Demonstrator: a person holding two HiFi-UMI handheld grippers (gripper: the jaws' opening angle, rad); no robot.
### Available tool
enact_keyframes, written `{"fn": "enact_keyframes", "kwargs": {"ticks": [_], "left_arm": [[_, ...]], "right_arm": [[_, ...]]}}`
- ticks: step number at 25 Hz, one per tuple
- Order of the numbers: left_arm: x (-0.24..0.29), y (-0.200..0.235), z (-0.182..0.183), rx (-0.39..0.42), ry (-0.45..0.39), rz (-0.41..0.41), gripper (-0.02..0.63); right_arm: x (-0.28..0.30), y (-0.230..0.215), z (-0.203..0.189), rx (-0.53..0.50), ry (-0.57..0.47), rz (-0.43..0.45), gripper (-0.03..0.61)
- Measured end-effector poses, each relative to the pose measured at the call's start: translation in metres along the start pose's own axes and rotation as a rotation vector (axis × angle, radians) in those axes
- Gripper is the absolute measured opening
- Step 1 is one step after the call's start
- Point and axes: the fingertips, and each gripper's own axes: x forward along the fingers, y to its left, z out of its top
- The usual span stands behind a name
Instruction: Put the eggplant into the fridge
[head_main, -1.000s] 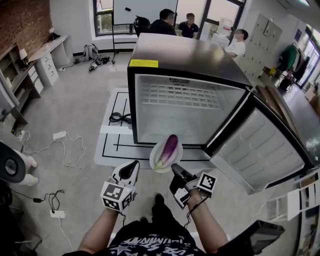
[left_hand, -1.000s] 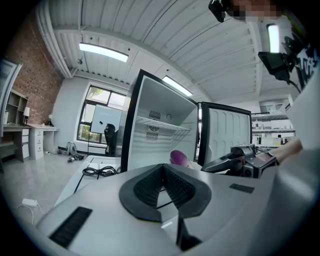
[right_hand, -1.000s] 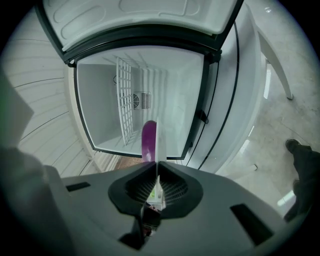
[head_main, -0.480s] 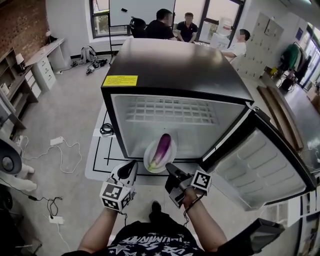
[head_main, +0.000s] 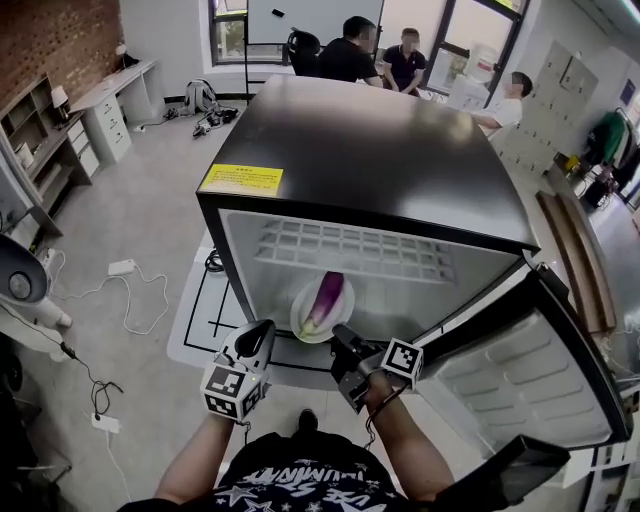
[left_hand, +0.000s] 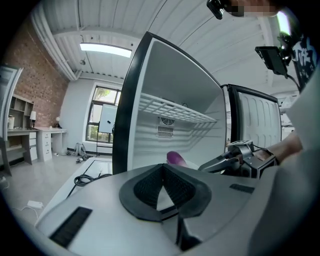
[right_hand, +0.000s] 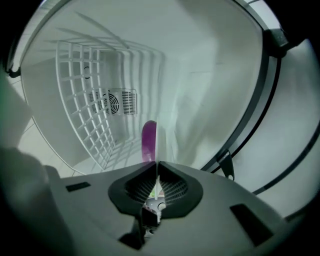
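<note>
**Observer:** Entry one. Where is the eggplant (head_main: 328, 298)?

**Me:** Just below the middle of the head view. It lies lengthwise on a white plate (head_main: 303, 322), purple end pointing into the fridge (head_main: 370, 160). The plate is at the mouth of the open compartment, below the wire shelf (head_main: 350, 250). I cannot tell whether it touches the compartment floor.

**Observer:** Grippers?

**Me:** My right gripper (head_main: 340, 335) is clamped on the plate's near rim. Its own view shows the rim edge-on between the pads, with the eggplant (right_hand: 149, 140) beyond. My left gripper (head_main: 262, 330) is closed on nothing, lower left of the plate and just beside it (not touching, as far as I can see).

**Observer:** Handling notes?

**Me:** These are judgements only. The eggplant looks light to moderate, with a firm body and glossy skin, so it is probably slippery and free to roll on a smooth plate. The plate is held at one edge only, which makes tilt the main risk. It must stay level going in. If I had to take the eggplant directly, I would grip across the thick middle, not the tapered pale end.

**Observer:** Surroundings?

**Me:** The door (head_main: 520, 370) stands wide open at lower right, well clear of the path.
</note>
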Motion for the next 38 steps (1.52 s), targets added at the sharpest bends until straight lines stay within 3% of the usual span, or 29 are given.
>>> {"fn": "enact_keyframes", "kwargs": {"ticks": [16,29,38], "left_arm": [[0.024,0.007,-0.014,-0.014,0.037,0.025,0.009],[0.034,0.012,-0.014,-0.016,0.041,0.033,0.009],[0.038,0.006,-0.02,-0.022,0.05,0.022,0.009]], "right_arm": [[0.03,-0.042,0.027,0.019,0.044,-0.074,0.021],[0.047,-0.039,0.043,0.022,0.021,-0.1,0.021],[0.045,-0.044,0.053,-0.004,-0.023,-0.175,0.021]]}}
